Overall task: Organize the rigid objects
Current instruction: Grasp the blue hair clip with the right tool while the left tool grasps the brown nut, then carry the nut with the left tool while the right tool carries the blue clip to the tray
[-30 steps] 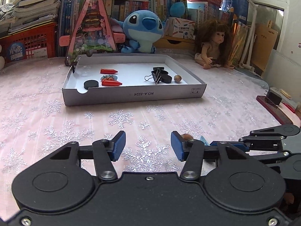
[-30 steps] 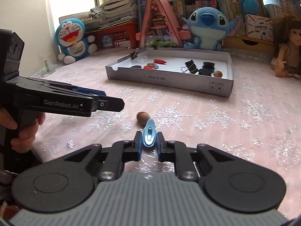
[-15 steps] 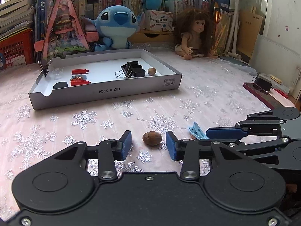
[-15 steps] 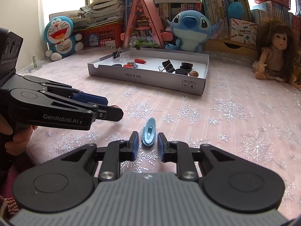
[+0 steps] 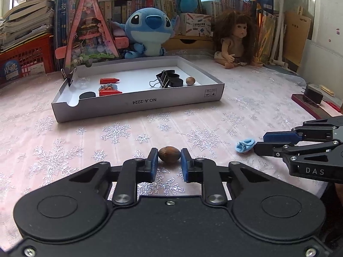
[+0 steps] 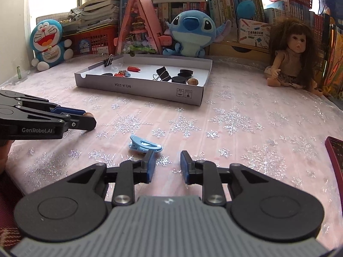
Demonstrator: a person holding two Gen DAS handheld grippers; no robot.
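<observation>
Brown nut [image 5: 169, 154] lies crosswise at lower center, left gripper [image 5: 167, 160] jaws clamped on its 2 ends; right gripper [image 6: 166, 163] jaws apart beside the blue clip [image 6: 145, 145].

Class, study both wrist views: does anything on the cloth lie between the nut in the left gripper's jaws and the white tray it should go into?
Nothing visible does. The left gripper is closed on the nut, and only bare snowflake tablecloth lies ahead to the white tray. The blue clip lies off to the right, by the open right gripper.
</observation>
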